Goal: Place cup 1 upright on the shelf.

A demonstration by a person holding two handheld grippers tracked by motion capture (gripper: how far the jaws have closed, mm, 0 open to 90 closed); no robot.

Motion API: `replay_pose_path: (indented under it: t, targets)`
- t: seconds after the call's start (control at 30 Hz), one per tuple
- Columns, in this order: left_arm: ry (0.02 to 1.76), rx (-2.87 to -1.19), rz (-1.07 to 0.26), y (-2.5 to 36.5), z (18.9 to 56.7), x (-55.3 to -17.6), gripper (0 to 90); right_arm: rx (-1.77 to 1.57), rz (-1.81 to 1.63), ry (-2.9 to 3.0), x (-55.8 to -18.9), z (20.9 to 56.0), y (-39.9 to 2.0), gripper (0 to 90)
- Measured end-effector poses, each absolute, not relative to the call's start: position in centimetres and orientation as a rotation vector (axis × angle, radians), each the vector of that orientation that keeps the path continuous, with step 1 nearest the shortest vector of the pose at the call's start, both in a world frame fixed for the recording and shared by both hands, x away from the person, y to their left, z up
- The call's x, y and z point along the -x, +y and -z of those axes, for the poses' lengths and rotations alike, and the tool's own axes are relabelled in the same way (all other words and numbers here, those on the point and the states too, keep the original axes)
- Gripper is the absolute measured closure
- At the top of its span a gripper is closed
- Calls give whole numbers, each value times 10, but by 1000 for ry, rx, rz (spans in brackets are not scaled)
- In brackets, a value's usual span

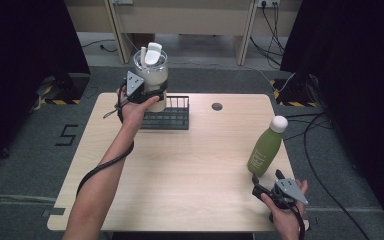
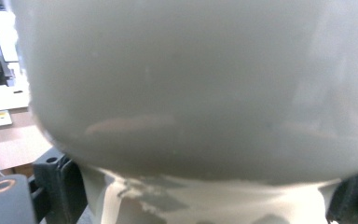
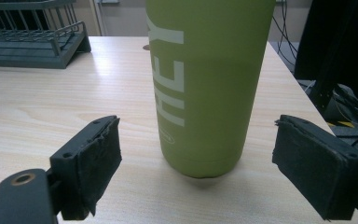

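Note:
A cream tumbler (image 1: pixel 152 75) with a clear lid and a white straw hangs in the air over the left end of a dark wire rack (image 1: pixel 175 119). My left gripper (image 1: pixel 149 95) is shut on the tumbler's lower part. In the left gripper view the tumbler (image 2: pixel 191 93) looms close, with a black jaw at each bottom corner of my left gripper (image 2: pixel 205 198). A green bottle (image 1: pixel 266 150) with a white cap stands upright at the table's right. My right gripper (image 1: pixel 267 179) is open just in front of it. In the right gripper view the bottle (image 3: pixel 209 84) stands beyond the spread pads (image 3: pixel 93 163), untouched.
The rack (image 3: pixel 28 42) sits at the back left of the wooden table (image 1: pixel 180 170). A round cable hole (image 1: pixel 217 106) lies near the back edge. The bottle stands close to the table's right edge, with cables and dark stands on the floor beyond.

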State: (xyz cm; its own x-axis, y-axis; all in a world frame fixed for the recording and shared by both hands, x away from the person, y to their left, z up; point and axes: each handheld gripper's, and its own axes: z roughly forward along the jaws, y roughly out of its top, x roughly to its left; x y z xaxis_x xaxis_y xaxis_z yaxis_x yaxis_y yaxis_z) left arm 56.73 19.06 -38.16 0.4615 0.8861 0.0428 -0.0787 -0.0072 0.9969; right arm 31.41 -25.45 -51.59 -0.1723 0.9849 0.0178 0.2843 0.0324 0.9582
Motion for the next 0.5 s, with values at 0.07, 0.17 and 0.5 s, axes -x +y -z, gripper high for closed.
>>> replay_pose_path:
  t: [0.07, 0.17, 0.5]
  targets:
    - [790, -1363, -902, 191, 382, -568, 86, -1327, -1182, 1555, -314, 516, -254, 149]
    - [803, -1360, -911, 193, 383, -572, 86, -1326, -1182, 1558, -314, 516, -255, 149]
    - [855, -1372, -936, 201, 390, -587, 86, -1326, -1184, 1563, -314, 516, -254, 149]
